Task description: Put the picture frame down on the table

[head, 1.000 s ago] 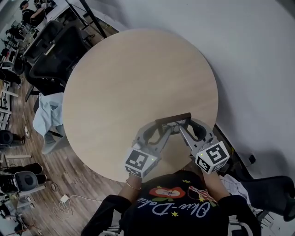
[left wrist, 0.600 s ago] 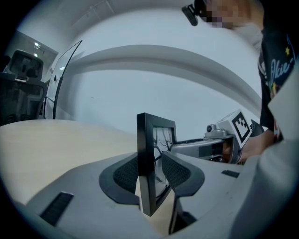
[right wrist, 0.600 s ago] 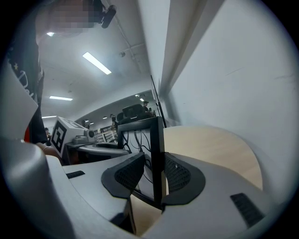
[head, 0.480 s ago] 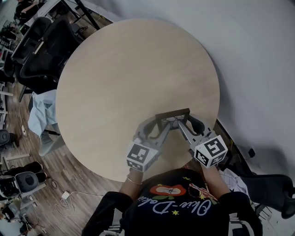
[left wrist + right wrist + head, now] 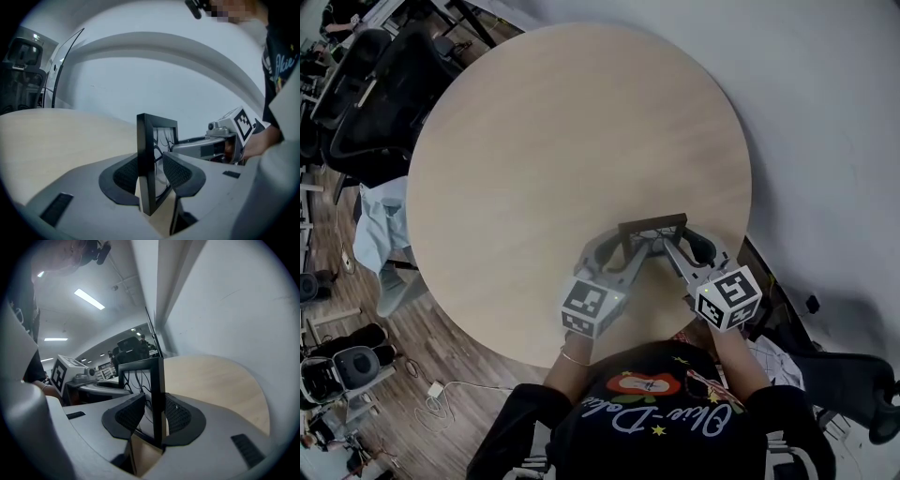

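My head camera looks steeply down on the desk [image 5: 572, 141] from above its near edge. The cameras on my left gripper [image 5: 152, 171] and right gripper [image 5: 154, 416] sit low, close behind the fingers [image 5: 124, 173], facing each other across the picture frame [image 5: 147, 140], which both views share.

Both units are the same build. left gripper [image 5: 630, 251] and right gripper [image 5: 673, 246]: matte grey moulded shells, broad and curved, each tapering to two jaws. The pads [image 5: 126, 174] are black fine mesh set in dark rounded recesses. There's a small dark rectangular slot [image 5: 246, 450] on the shell flank. Each rear carries a white cube with black square markers on its faces: left cube [image 5: 589, 307], right cube [image 5: 728, 297]. The person wears a black tee [image 5: 666, 450] with pale-blue script, a red graphic and yellow stars. Thin bracelet [image 5: 573, 358] at the left wrist.
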